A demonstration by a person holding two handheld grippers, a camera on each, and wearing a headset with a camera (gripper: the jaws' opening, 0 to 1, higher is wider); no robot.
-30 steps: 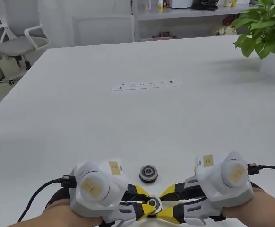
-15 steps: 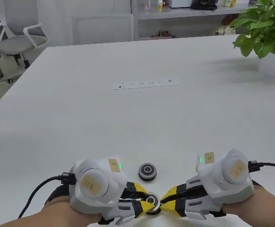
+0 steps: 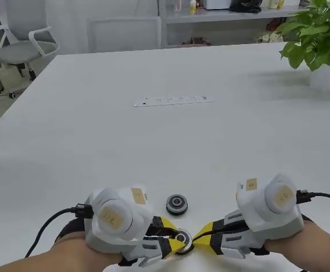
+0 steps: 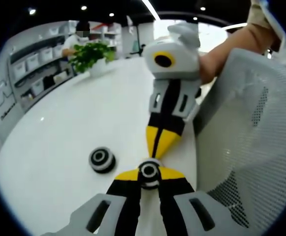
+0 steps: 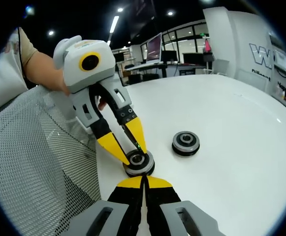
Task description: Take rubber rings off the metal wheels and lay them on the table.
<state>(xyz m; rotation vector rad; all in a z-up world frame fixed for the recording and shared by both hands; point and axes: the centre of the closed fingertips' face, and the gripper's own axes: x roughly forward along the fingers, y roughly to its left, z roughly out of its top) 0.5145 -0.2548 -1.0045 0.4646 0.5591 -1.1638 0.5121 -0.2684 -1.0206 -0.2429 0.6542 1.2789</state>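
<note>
In the head view, both grippers meet at the near edge of the white table [image 3: 221, 141]. The left gripper [image 3: 173, 242] and right gripper [image 3: 198, 240] point their yellow tips at one metal wheel [image 3: 182, 239] between them, probably so that one can steady it while the other works on its ring. A second wheel [image 3: 177, 204] lies flat just beyond them, apart from both. A power strip [image 3: 174, 101] sits at mid-table and a potted plant [image 3: 318, 34] stands at the far right corner. The grippers' bodies cover most of the jaws here, so the grip itself is hard to read.

In the left gripper view, that gripper's own jaws are clamped on either side of the metal wheel [image 4: 149, 169], holding it at the table's edge. The right gripper [image 4: 155, 147] comes in from above, its tips drawn to a single wedge against the rim. The second wheel [image 4: 102, 160] rests to one side, and a mesh chair back [image 4: 246, 132] blocks what lies past the edge.

In the right gripper view, its own jaws are closed tight together, with their tips at the wheel's dark rubber ring [image 5: 128, 169]. I cannot tell whether they pinch the ring or merely touch it. The left gripper [image 5: 130, 145] bears on the wheel from the opposite side. The second wheel [image 5: 185, 142] has its ring on.
</note>
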